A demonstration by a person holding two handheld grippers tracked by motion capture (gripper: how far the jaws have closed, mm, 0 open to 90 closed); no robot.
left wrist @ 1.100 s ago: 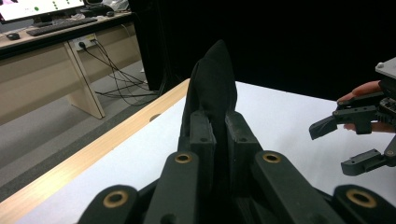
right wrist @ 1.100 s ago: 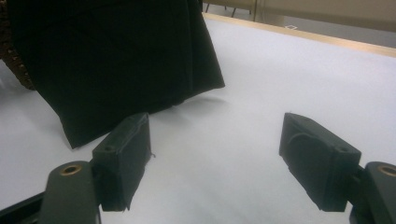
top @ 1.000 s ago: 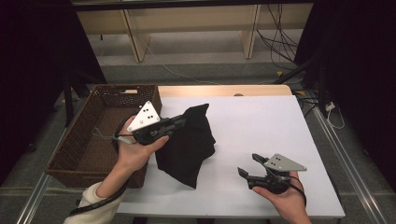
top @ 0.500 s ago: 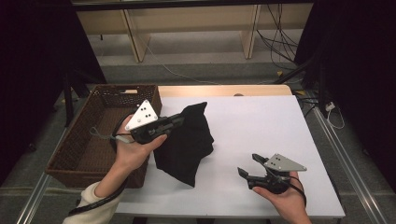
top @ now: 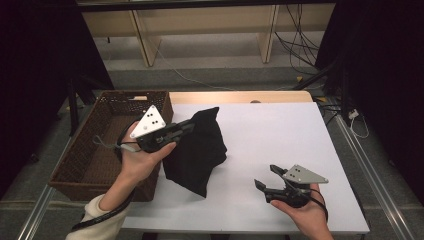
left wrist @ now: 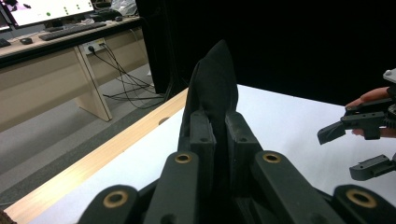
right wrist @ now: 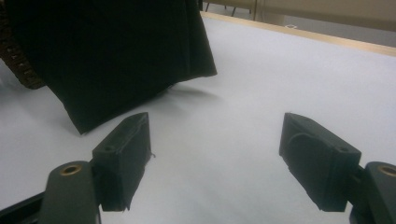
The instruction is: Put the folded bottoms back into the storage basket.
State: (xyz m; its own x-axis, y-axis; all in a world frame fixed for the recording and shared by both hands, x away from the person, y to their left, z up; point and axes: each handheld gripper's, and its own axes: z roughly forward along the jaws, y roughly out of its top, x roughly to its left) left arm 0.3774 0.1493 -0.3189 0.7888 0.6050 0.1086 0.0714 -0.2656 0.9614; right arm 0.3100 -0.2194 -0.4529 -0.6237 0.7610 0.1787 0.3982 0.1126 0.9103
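A black cloth (top: 197, 150) hangs over the left part of the white table (top: 280, 130), its lower edge resting on the surface. My left gripper (top: 189, 126) is shut on the cloth's upper corner and holds it up; in the left gripper view the two pads (left wrist: 204, 133) pinch the fabric (left wrist: 212, 84) between them. My right gripper (top: 264, 176) rests low near the table's front right, open, with nothing between its jaws. In the right gripper view its fingers (right wrist: 123, 149) stand wide apart over bare table, with the cloth (right wrist: 116, 56) hanging ahead to the left.
A brown wicker basket (top: 80, 155) stands at the table's left edge, beside the cloth. A wooden strip (top: 240, 96) runs along the table's far edge. Cables (top: 300, 45) lie on the floor beyond, under a desk.
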